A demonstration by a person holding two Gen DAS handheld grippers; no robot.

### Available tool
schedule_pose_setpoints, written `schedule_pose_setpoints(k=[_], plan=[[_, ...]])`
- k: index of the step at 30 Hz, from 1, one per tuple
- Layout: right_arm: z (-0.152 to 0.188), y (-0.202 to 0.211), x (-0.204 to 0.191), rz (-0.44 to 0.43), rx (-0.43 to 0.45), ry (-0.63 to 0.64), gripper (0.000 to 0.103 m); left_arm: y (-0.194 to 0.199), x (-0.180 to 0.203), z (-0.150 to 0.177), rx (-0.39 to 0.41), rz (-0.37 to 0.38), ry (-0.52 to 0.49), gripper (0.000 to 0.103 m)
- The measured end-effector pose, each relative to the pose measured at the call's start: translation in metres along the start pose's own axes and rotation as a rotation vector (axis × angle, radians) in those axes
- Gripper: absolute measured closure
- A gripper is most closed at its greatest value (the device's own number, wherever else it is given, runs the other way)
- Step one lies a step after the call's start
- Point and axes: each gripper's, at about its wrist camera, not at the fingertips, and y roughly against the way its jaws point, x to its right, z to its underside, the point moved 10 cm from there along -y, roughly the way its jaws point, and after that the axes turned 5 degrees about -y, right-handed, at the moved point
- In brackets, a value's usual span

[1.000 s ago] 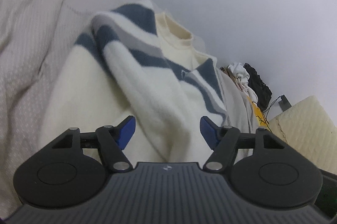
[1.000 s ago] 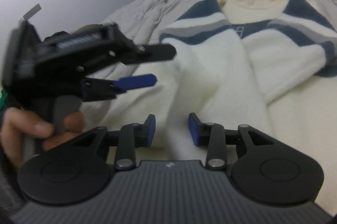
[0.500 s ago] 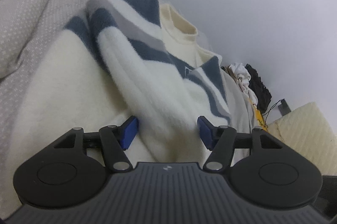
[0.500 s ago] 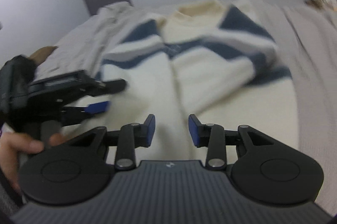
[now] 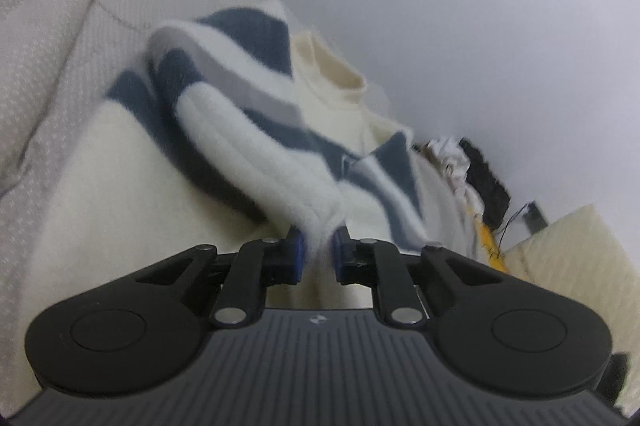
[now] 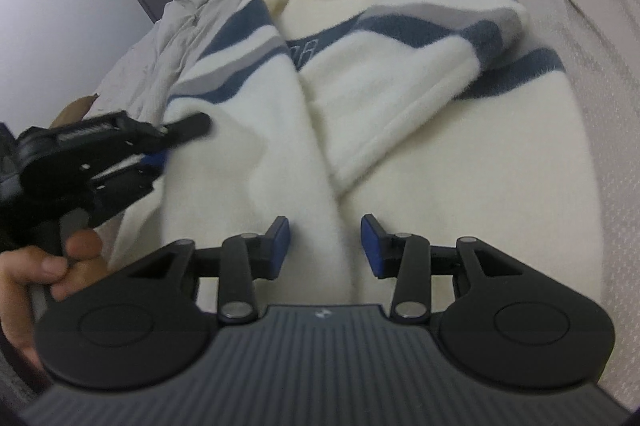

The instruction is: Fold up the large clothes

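Where the sweater was: the fluffy cream sweater with blue and grey stripes (image 6: pixel 400 129) lay flat on the bed with the pale grey cover (image 6: pixel 600 85).
What was done: both sleeves were already folded in across the chest.
What was left: I think the body still had to be folded up and made small.
My left fingers (image 5: pixel 318 252): they had just been closing and now pinched the end of the white sleeve (image 5: pixel 256 153).
My right fingers (image 6: pixel 324 246): partly open, held nothing, hung over the middle of the sweater.
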Motion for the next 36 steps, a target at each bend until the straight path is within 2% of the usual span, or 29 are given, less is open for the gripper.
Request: schedule_pose_setpoints(k=[1, 6, 7, 8, 10, 11, 14, 19, 21, 24, 27, 30, 33, 36], plan=[[0.001, 0.0, 0.0, -0.01, -0.005, -0.007, 0.059, 0.005, -0.001, -0.002, 0.01, 0.0, 0.009, 0.086], [0.005, 0.0, -0.01, -0.062, -0.031, 0.008, 0.06, 0.016, -0.015, -0.011, 0.034, -0.028, 0.061, 0.086], [0.005, 0.001, -0.013, -0.073, -0.037, 0.022, 0.069, 0.016, -0.016, -0.012, 0.035, -0.039, 0.061, 0.086], [0.006, 0.0, -0.017, -0.091, -0.045, 0.036, 0.083, 0.018, -0.019, -0.013, 0.034, -0.052, 0.057, 0.086], [0.008, 0.001, -0.024, -0.109, -0.053, 0.061, 0.088, 0.02, -0.021, -0.014, 0.037, -0.074, 0.047, 0.086], [0.008, 0.003, -0.029, -0.11, -0.043, 0.089, 0.093, 0.021, -0.023, -0.015, 0.038, -0.08, 0.047, 0.086], [-0.003, 0.015, -0.035, -0.102, 0.017, 0.146, 0.095, 0.025, -0.025, -0.019, 0.053, -0.071, 0.068, 0.086], [-0.036, 0.049, -0.031, -0.119, 0.155, 0.148, 0.096, 0.036, -0.017, -0.029, 0.103, 0.015, 0.084, 0.086], [-0.05, 0.06, -0.029, -0.116, 0.204, 0.153, 0.096, 0.035, -0.009, -0.029, 0.098, 0.031, 0.059, 0.086], [-0.063, 0.063, -0.023, -0.075, 0.244, 0.175, 0.096, 0.024, -0.004, -0.022, 0.061, 0.002, 0.017, 0.086], [-0.06, 0.05, -0.01, -0.021, 0.218, 0.177, 0.096, 0.011, -0.008, -0.009, -0.01, -0.076, -0.025, 0.086], [-0.046, 0.02, 0.004, 0.042, 0.135, 0.162, 0.096, -0.003, -0.021, 0.01, -0.12, -0.196, -0.061, 0.086], [-0.03, -0.004, 0.017, 0.077, 0.053, 0.131, 0.095, -0.005, -0.021, 0.013, -0.125, -0.22, -0.1, 0.085], [-0.029, -0.005, 0.017, 0.081, 0.053, 0.113, 0.093, -0.002, -0.018, 0.011, -0.123, -0.215, -0.111, 0.082]])
